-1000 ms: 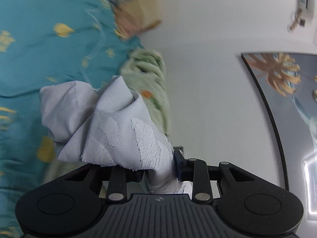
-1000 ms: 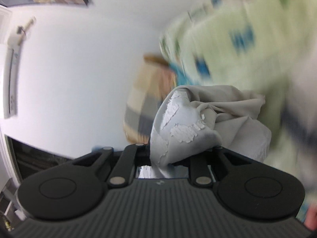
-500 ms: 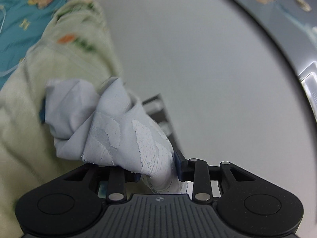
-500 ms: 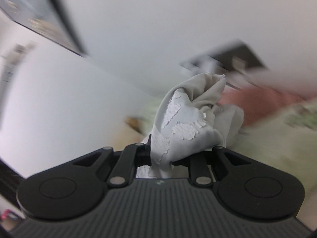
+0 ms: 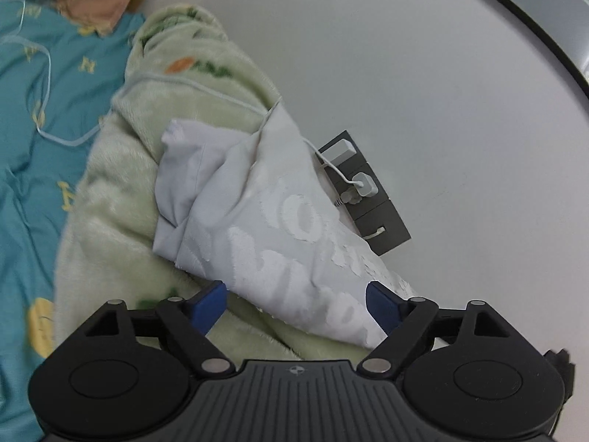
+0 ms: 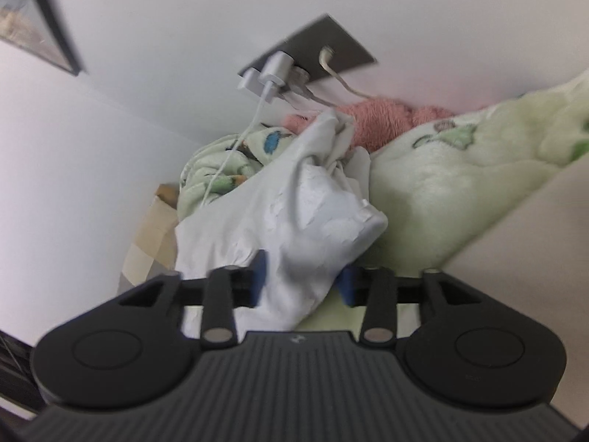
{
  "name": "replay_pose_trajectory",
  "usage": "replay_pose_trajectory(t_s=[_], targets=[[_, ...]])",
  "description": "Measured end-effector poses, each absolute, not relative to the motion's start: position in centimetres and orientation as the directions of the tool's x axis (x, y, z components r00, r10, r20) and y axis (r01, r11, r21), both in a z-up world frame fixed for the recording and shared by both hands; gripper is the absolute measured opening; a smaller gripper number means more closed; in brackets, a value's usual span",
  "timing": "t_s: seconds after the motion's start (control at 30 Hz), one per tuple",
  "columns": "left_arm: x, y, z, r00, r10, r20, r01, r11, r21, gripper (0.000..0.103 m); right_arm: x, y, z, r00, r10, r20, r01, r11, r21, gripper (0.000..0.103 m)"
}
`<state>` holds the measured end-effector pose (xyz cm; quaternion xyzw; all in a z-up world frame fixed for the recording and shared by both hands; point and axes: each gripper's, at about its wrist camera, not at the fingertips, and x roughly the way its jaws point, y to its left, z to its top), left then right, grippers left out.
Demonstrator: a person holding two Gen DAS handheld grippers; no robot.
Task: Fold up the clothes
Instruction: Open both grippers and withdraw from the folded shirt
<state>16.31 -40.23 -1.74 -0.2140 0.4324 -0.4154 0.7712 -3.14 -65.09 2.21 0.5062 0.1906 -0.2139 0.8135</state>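
While the white garment (image 5: 279, 221) lies bunched on the pale green fleece blanket (image 5: 121, 191) against the wall, my left gripper (image 5: 296, 304) has its 2 blue pads spread wide, cloth lying between them unpinched. My right gripper (image 6: 302, 280) also stands apart around the same garment (image 6: 294, 221), below the wall socket (image 6: 313, 51).

Soft even indoor light, no glare, faint shadows under the crumpled white cotton garment (image 5: 265, 221), strong fisheye bending at edges, right wrist view motion-blurred, left sharp
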Motion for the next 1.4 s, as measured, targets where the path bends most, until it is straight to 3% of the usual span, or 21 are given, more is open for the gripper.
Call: replay_pose_trajectory(t_s=[0.1,0.17,0.47,0.5,0.57,0.63,1.0,1.4], targets=[[14.7,-38.5,1.9,0.332,-0.801,-0.498,0.501,0.597,-0.627,0.098,-5.1,-63.1,4.3,0.840,-0.188,-0.509,0.532,0.468,0.705,0.069],[12.4,-37.5,4.2,0.363,-0.793,-0.490,0.546,0.607,-0.577,0.102,-6.5,-61.8,5.7,0.843,-0.209,-0.496,0.526,0.514,0.678,0.069],[1.1,-31.6,11.7,0.523,-0.733,-0.435,0.672,0.668,-0.318,0.103,-12.3,-54.7,11.0,0.864,-0.290,-0.412,0.480,0.720,0.502,0.070],[0.1,-31.2,12.0,0.543,-0.723,-0.428,0.676,0.678,-0.288,0.103,-12.9,-53.7,11.4,0.867,-0.297,-0.400,0.473,0.742,0.475,0.072],[-1.9,-30.0,12.5,0.584,-0.703,-0.405,0.680,0.697,-0.230,0.103,-14.2,-51.7,12.1,0.876,-0.306,-0.373,0.455,0.782,0.426,0.087],[-3.9,-29.1,12.9,0.607,-0.694,-0.388,0.683,0.705,-0.191,0.103,-15.4,-49.7,12.5,0.882,-0.317,-0.349,0.442,0.815,0.375,0.091],[-11.9,-22.6,13.0,0.701,-0.642,-0.311,0.630,0.762,-0.153,0.103,-21.3,-40.6,12.3,0.896,-0.352,-0.272,0.415,0.880,0.231,0.091],[-15.4,-19.3,12.0,0.765,-0.565,-0.310,0.580,0.813,-0.050,0.103,-22.8,-35.7,11.9,0.900,-0.364,-0.241,0.396,0.912,0.102,0.091]])
